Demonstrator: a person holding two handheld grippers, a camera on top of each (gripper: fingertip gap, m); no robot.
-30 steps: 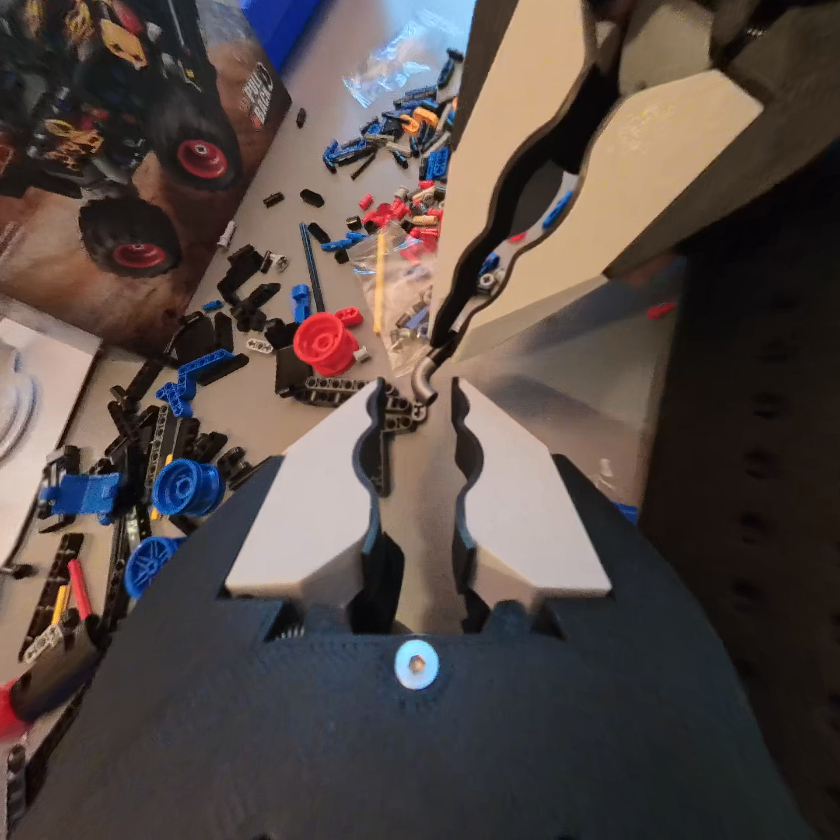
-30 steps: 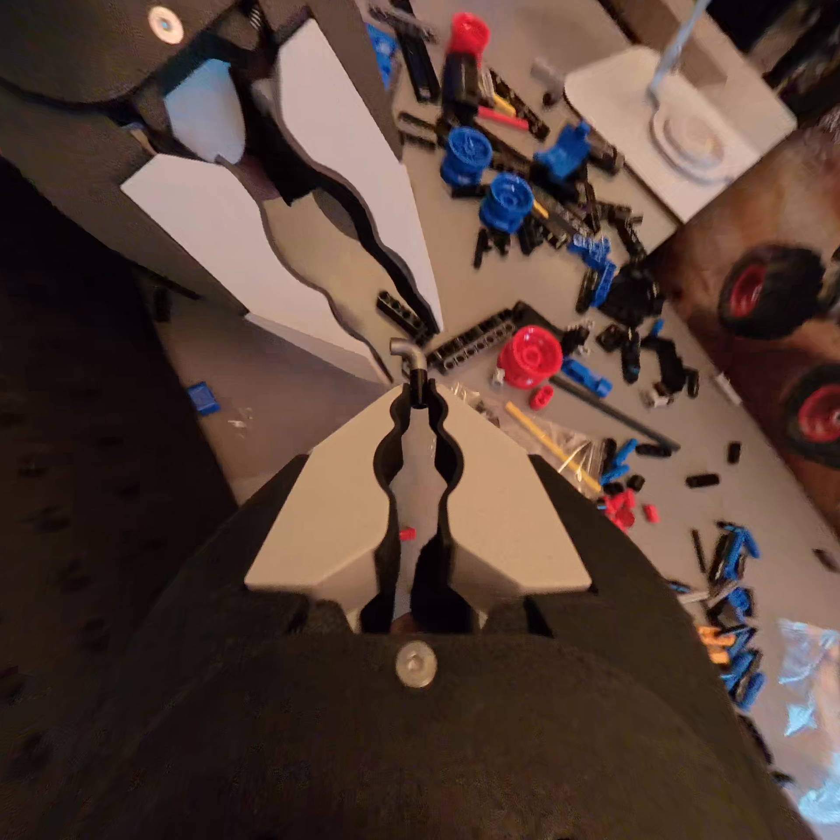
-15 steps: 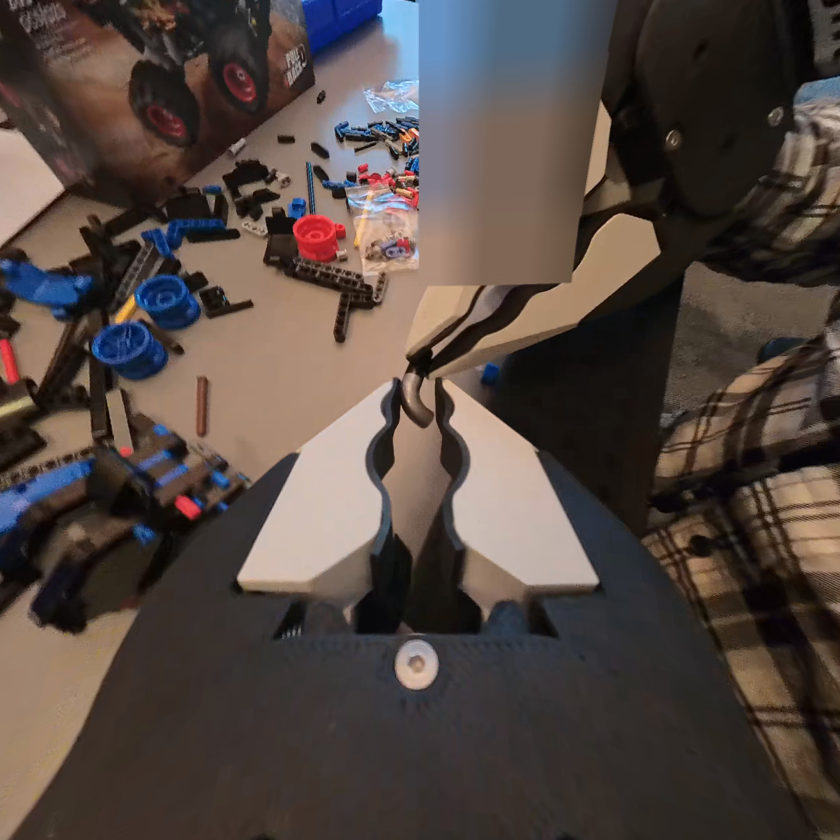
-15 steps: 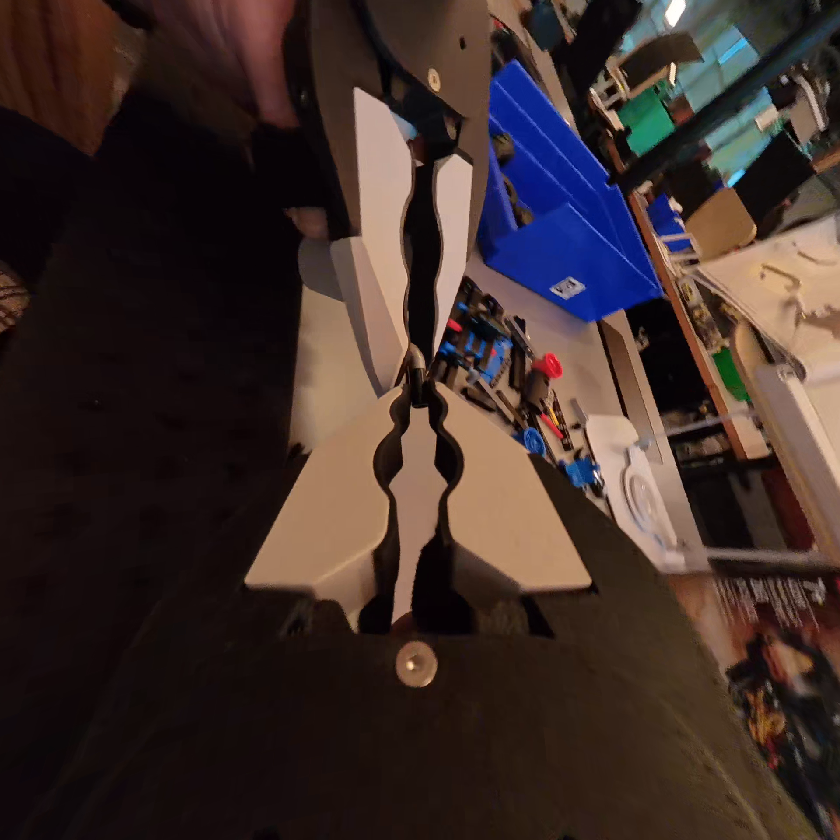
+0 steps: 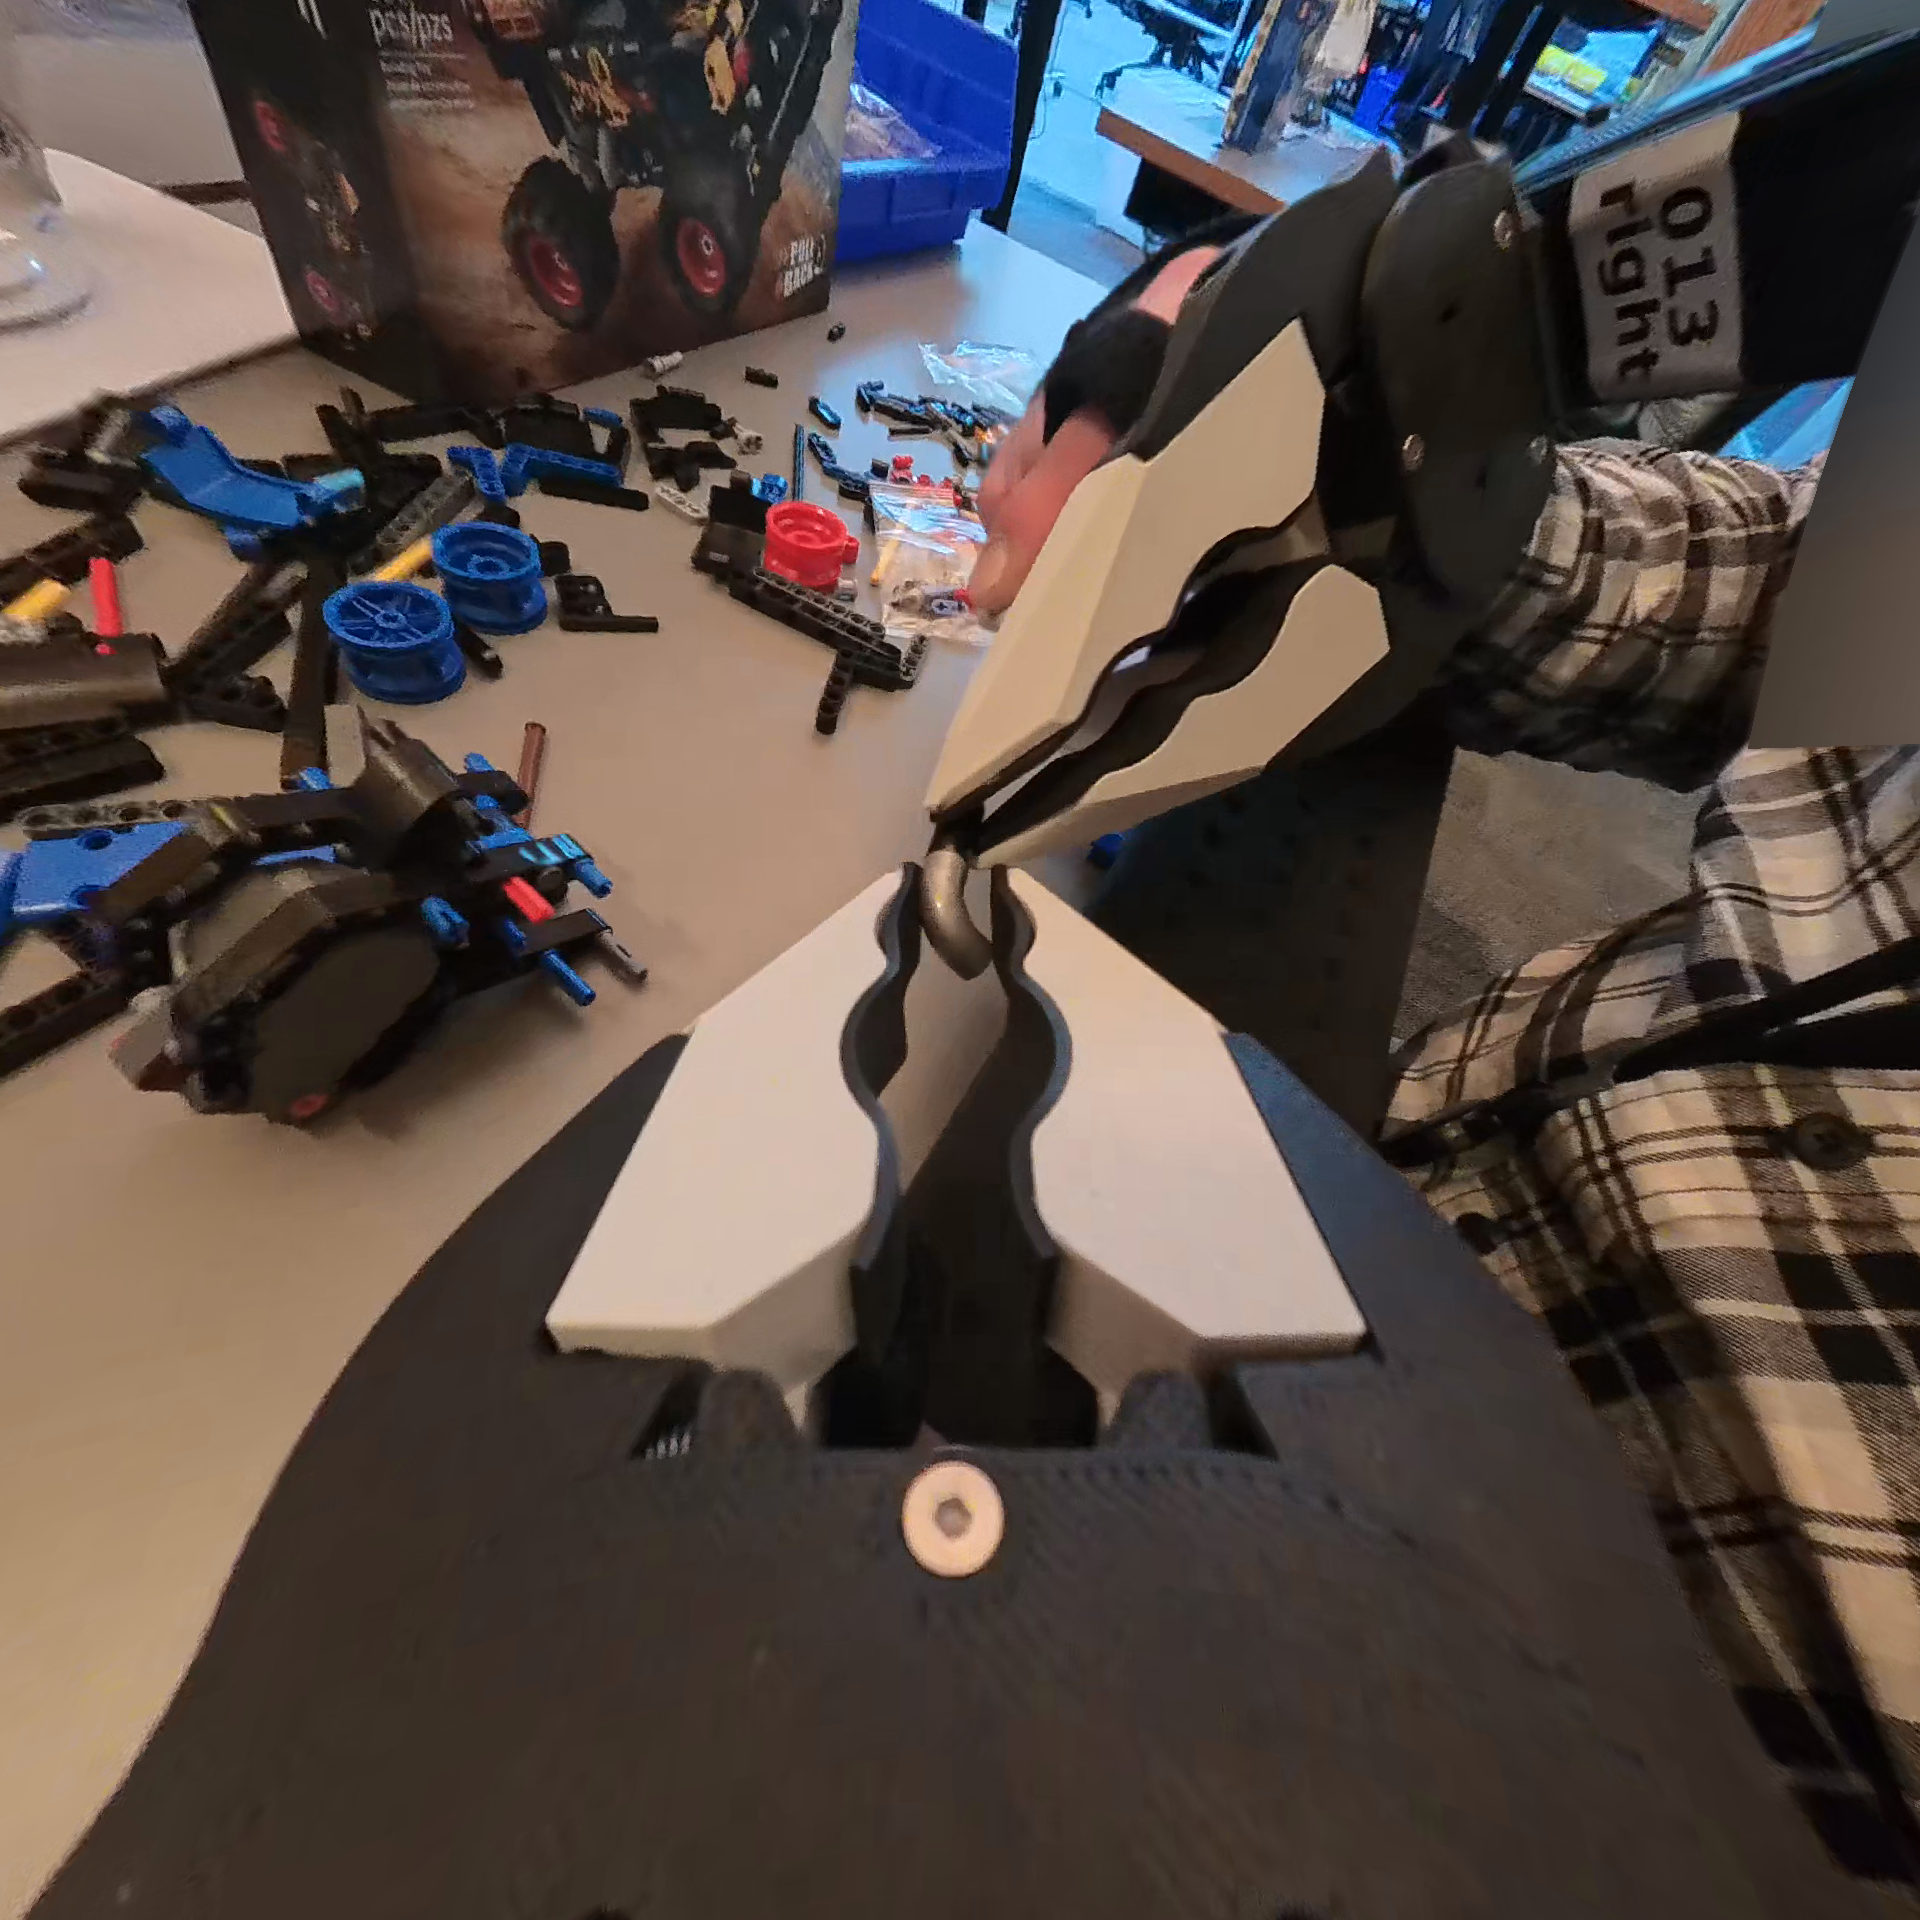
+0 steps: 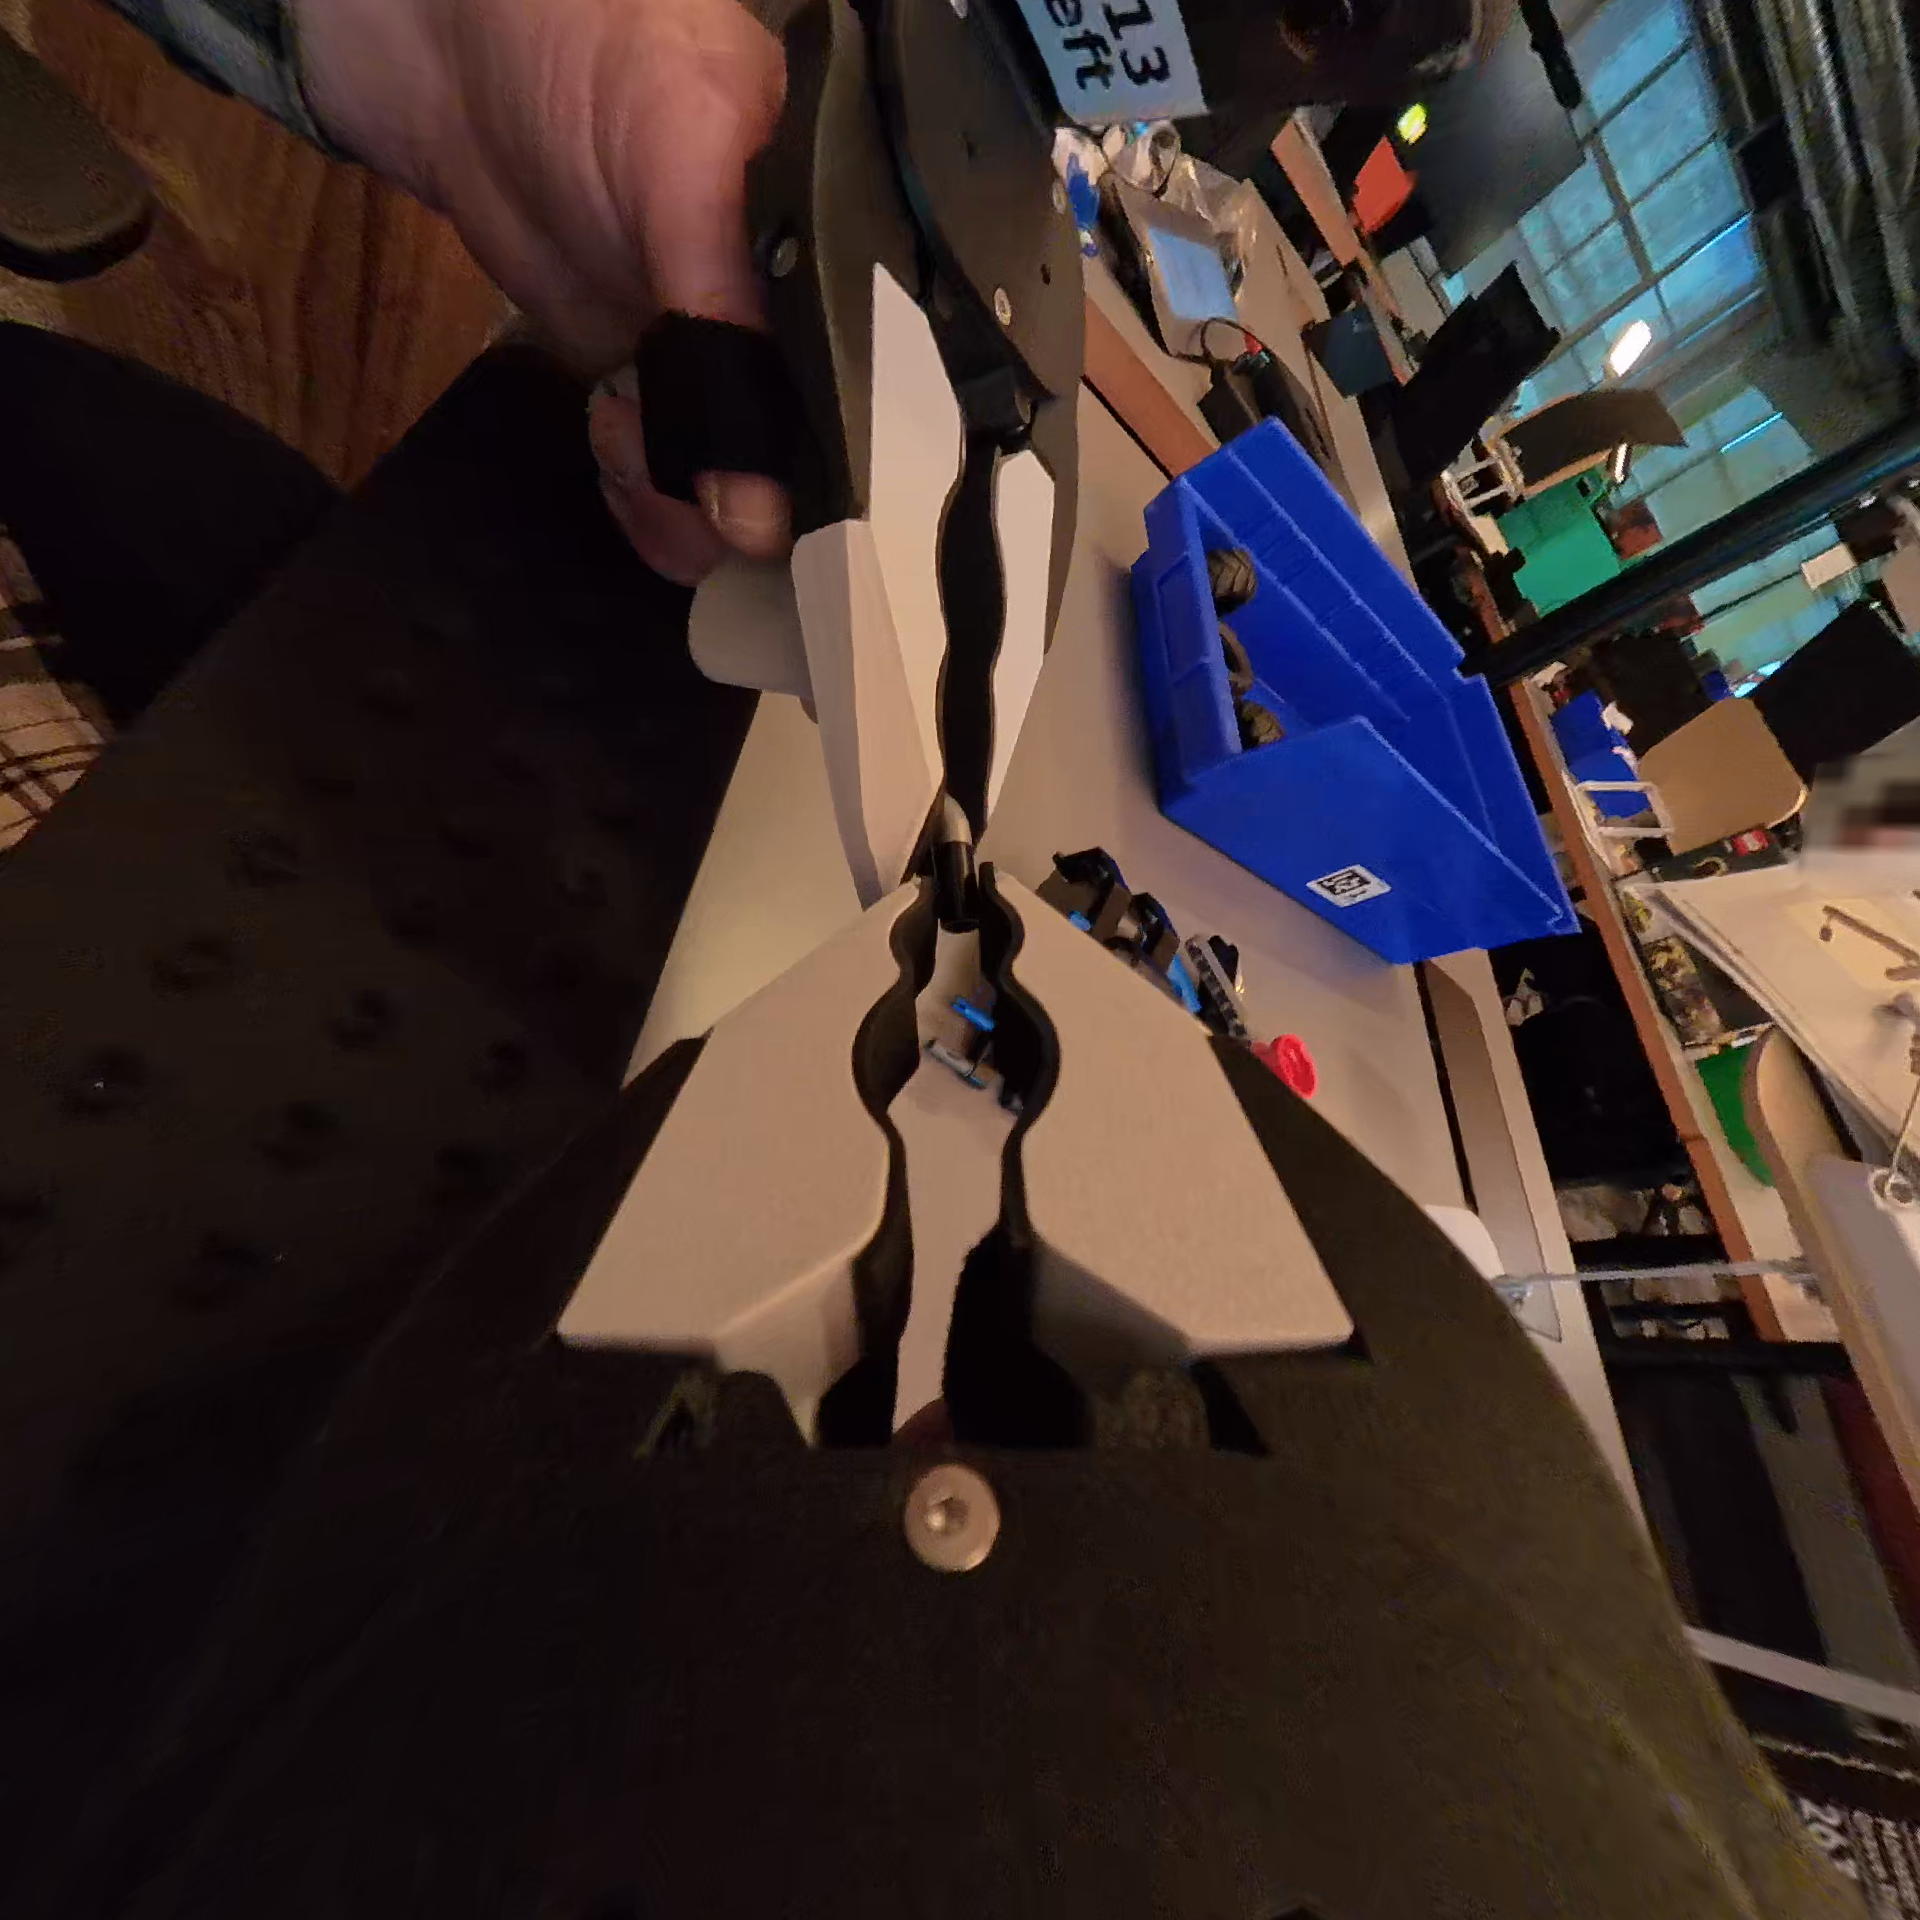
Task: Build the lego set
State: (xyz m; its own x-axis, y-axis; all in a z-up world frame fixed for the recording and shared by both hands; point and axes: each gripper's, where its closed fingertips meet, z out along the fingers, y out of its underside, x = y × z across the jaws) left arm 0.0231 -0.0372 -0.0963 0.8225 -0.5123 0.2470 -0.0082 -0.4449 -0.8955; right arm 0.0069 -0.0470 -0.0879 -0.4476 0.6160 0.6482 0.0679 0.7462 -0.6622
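Above the table's (image 5: 727, 790) near edge, we pinch a curved grey elbow piece (image 5: 951, 920) in our left gripper (image 5: 951, 914), while our right gripper (image 6: 961, 904) clamps its black pin (image 6: 954, 883).

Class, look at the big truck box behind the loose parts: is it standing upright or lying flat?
Upright. In the left wrist view the box stands on the table, its printed front facing the camera, behind the scattered parts.

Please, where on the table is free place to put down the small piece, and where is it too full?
Bare table lies in front of the half-built model, toward the left gripper. A second bare strip runs between that model and the black beams. It is crowded around the blue wheels and in front of the box.
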